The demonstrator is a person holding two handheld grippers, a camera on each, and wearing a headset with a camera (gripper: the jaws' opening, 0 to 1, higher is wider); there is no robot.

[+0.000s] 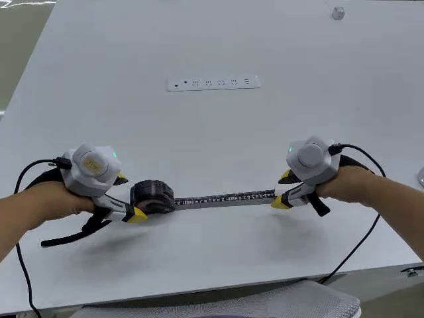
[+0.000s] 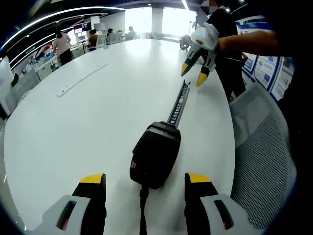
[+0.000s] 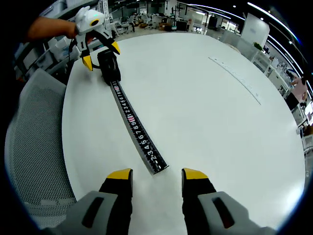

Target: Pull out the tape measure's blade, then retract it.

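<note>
Mesh chair back (image 1: 278, 301) edges in below the white table (image 1: 218, 132), whose top carries everything else. Left gripper (image 2: 145, 178) stands wide, its jaws straddling the rear of the tape measure case (image 2: 156, 152) without clamping it, probably to stop the case sliding. Right gripper (image 3: 157, 174), well apart from the left one, is wide too and grips nothing. Between the two lies the blade (image 3: 134, 127), flat and drawn out, its end hook (image 3: 160, 169) just ahead of the right jaws, so retracting looks next

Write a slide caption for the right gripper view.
Open right gripper at the tip of the extended blade; open left gripper flanks the tape measure case at the far end.
</note>
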